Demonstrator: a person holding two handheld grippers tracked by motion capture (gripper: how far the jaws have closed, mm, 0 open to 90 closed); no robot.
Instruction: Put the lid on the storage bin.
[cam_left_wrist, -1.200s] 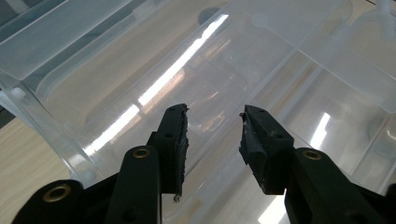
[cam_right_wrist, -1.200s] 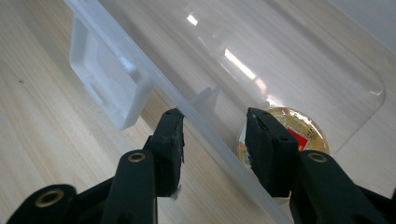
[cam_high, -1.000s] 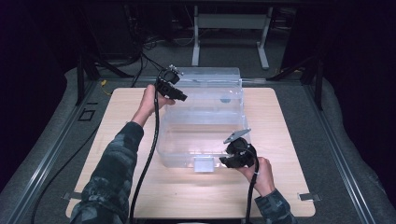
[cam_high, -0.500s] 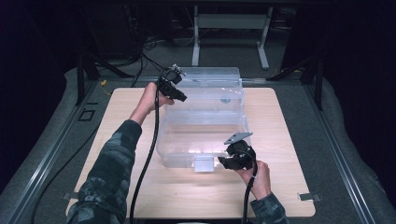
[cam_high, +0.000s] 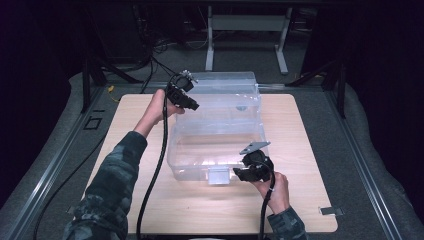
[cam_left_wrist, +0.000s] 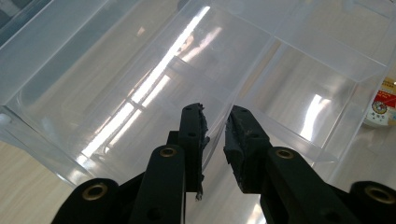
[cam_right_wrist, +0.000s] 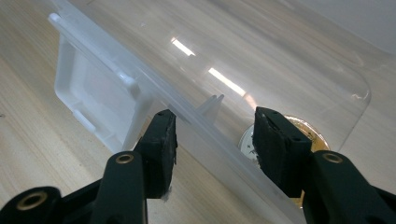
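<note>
Now, left gripper (cam_left_wrist: 215, 130) jaws pinching clear bin (cam_high: 215, 145) wall (far corner), right gripper (cam_right_wrist: 215, 140) jaws spread astride its rim.

The storage bin (cam_high: 220, 135) is clear, glossy plastic with a frosted white latch (cam_right_wrist: 91, 105). The table (cam_high: 310, 200) is pale matt wood grain. Black gripper pads (cam_left_wrist: 240, 135) look rough and worn.

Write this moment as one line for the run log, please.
scene: clear plastic box on wooden table | left tongs: nearly closed over box wall | right tongs: open, straddling box front rim
</note>
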